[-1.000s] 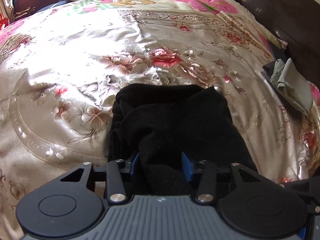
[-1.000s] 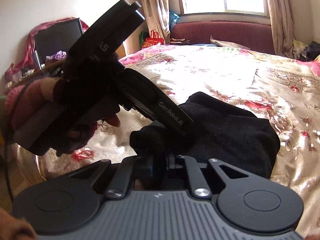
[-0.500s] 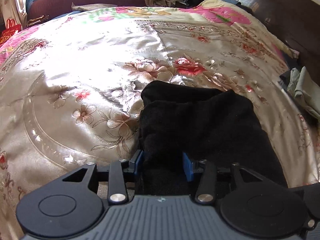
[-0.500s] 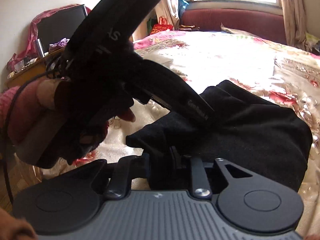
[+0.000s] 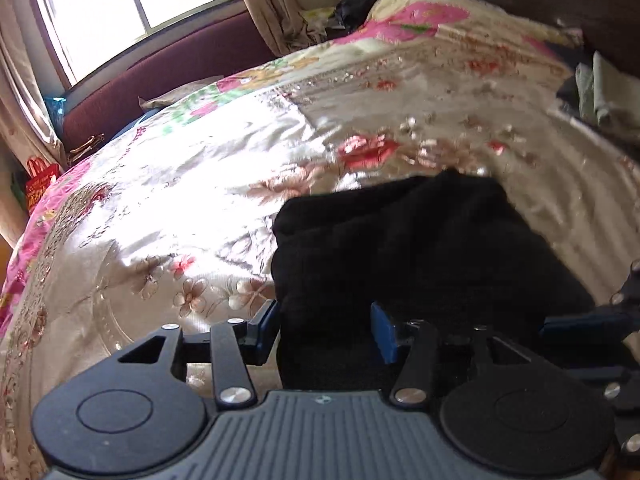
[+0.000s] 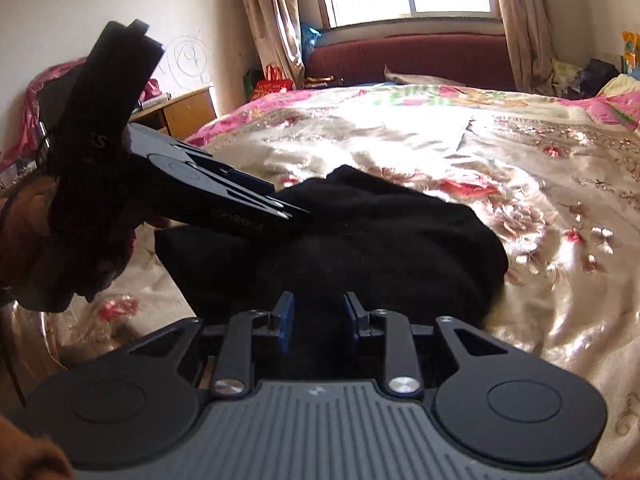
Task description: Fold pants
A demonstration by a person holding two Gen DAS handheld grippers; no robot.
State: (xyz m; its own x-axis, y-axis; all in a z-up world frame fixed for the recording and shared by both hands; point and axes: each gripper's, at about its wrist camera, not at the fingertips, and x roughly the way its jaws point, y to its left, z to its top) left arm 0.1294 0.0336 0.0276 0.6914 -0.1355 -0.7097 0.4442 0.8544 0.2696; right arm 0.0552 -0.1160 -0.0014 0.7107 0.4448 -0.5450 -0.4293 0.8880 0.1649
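Black pants [image 5: 404, 248], bundled into a thick folded wad, lying on the bed [image 5: 208, 184] over a shiny floral satin bedspread [image 6: 540, 200]. Left tongs [image 5: 326, 330] standing apart after just opening, blue pads [image 5: 267, 326] straddling the near left edge of the wad, cloth between them but not pinched (can't quite see the right pad's face). Right tongs [image 6: 316, 322] parted too, also just been opening, narrower gap, dark fabric right ahead of the pads, apparently let go. Seen from the right wrist: left tool angled down onto the wad's left side, gloved hand [image 6: 72, 240] wrapped round its handle.
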